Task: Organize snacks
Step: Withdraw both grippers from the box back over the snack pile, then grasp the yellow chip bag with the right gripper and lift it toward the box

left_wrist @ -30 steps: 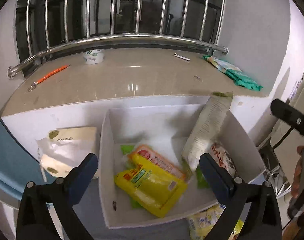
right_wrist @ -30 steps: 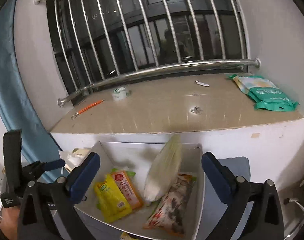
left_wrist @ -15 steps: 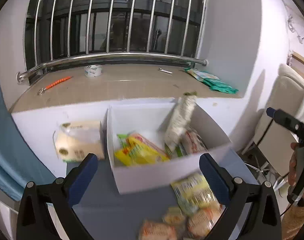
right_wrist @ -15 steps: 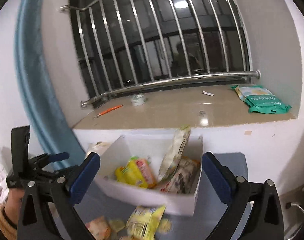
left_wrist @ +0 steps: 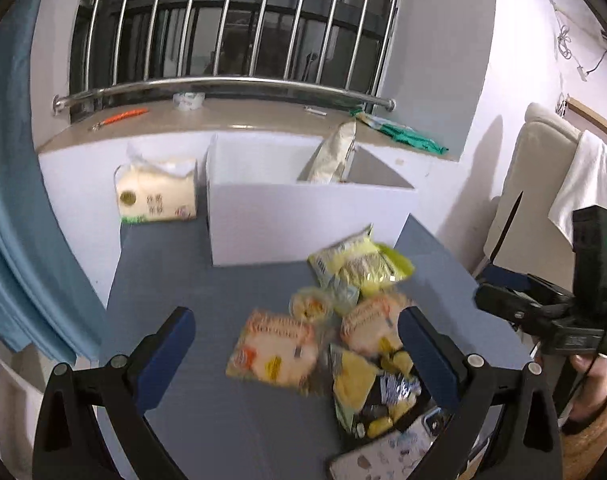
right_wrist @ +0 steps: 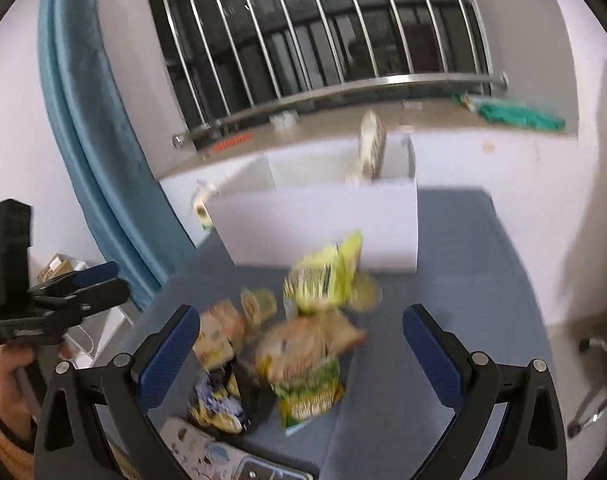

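A white open box (left_wrist: pixel 303 220) stands at the back of the grey table (left_wrist: pixel 183 300); a tall pale snack bag (left_wrist: pixel 335 156) sticks out of it. It also shows in the right wrist view (right_wrist: pixel 323 220). Several loose snack packets lie in a pile in front of the box: a yellow bag (left_wrist: pixel 359 264), an orange-patterned packet (left_wrist: pixel 275 344), another (left_wrist: pixel 371 324). The pile also shows in the right wrist view (right_wrist: pixel 303 340). My left gripper (left_wrist: pixel 295 352) is open and empty above the pile. My right gripper (right_wrist: pixel 299 352) is open and empty above the pile.
A tissue pack (left_wrist: pixel 155 196) sits left of the box. A phone (left_wrist: pixel 387 456) lies at the table's near edge. A stone windowsill (left_wrist: pixel 223 120) with a green pack (left_wrist: pixel 407 136) runs behind. A blue curtain (left_wrist: pixel 7 200) hangs at left, a chair (left_wrist: pixel 543 184) at right.
Both grippers have pulled back and lowered from above the box. The box's inside is now hidden and the loose snack pile on the table has come into view.
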The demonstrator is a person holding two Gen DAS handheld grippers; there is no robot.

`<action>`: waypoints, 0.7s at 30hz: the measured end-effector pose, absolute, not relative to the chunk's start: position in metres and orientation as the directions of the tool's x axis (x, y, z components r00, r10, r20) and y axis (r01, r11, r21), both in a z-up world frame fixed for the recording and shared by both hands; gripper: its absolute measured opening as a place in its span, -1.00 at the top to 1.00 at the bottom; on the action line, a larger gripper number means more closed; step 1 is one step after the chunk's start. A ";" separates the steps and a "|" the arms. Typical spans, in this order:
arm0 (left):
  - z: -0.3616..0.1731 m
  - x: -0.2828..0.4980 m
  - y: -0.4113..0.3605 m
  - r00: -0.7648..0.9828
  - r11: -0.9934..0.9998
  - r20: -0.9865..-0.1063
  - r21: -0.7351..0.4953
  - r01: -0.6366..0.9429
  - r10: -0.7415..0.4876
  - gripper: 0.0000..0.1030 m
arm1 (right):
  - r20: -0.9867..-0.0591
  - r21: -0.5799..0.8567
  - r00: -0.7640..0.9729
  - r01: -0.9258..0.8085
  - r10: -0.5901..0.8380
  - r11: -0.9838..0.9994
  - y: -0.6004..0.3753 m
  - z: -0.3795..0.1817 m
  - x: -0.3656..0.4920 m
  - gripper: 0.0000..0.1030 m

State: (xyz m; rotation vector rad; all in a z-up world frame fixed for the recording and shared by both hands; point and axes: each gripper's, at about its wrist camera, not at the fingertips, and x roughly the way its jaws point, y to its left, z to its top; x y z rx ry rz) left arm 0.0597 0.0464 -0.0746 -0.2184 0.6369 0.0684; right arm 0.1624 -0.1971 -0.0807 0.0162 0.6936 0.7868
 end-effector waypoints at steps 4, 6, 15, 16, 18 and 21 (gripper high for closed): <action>-0.081 0.052 0.047 0.797 0.973 -0.604 -0.192 -0.127 -0.015 -1.00 | -0.592 0.263 0.473 -0.652 0.653 0.711 -0.187 -0.093 0.169 -1.00; -0.081 0.049 0.049 0.796 0.970 -0.605 -0.202 -0.132 -0.018 -1.00 | -0.615 0.257 0.458 -0.653 0.642 0.712 -0.176 -0.098 0.181 -1.00; -0.091 0.038 0.053 0.788 0.965 -0.614 -0.230 -0.129 -0.041 -1.00 | -0.723 0.213 0.375 -0.678 0.580 0.704 -0.115 -0.116 0.267 -1.00; -0.092 0.037 0.053 0.788 0.964 -0.614 -0.234 -0.130 -0.042 -1.00 | -0.735 0.212 0.364 -0.678 0.572 0.704 -0.111 -0.121 0.276 -1.00; -0.093 0.036 0.054 0.788 0.962 -0.614 -0.238 -0.132 -0.044 -1.00 | -0.766 0.239 0.308 -0.679 0.565 0.694 -0.102 -0.132 0.295 -1.00; -0.095 0.036 0.056 0.785 0.961 -0.618 -0.241 -0.134 -0.045 -1.00 | -0.781 0.312 0.224 -0.669 0.583 0.675 -0.098 -0.146 0.313 -0.78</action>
